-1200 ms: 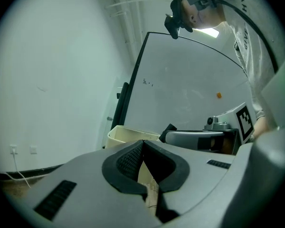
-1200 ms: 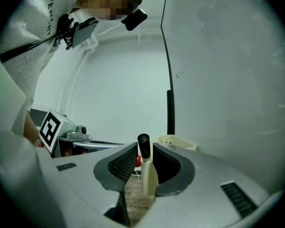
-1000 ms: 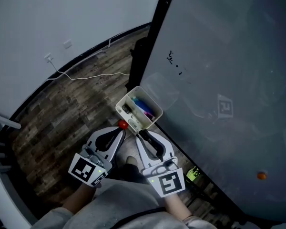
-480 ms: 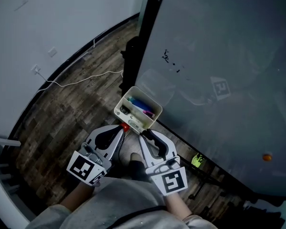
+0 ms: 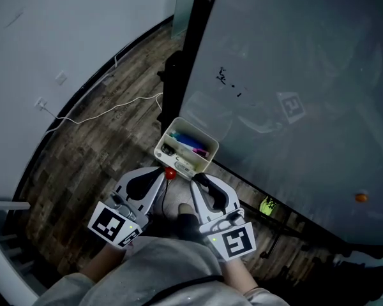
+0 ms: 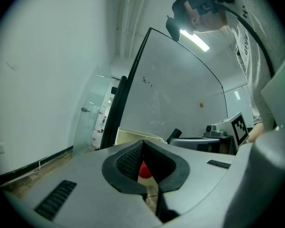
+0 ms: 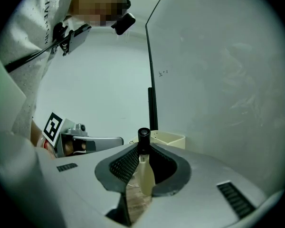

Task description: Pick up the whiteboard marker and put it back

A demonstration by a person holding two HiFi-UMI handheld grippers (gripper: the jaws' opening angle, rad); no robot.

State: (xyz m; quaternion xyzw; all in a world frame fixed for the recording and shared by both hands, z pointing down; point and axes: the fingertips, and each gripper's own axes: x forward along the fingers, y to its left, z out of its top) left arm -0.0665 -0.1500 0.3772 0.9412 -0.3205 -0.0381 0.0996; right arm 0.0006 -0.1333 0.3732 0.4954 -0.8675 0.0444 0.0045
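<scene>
The whiteboard marker, pale-barrelled with a black end, was seen clamped between the jaws of the right gripper, so the pick-up was judged done. The left gripper was closed on a red item, whose nature could not be told. Both were held just beside the cream tray at the foot of the whiteboard; the return into it was judged outstanding.
</scene>
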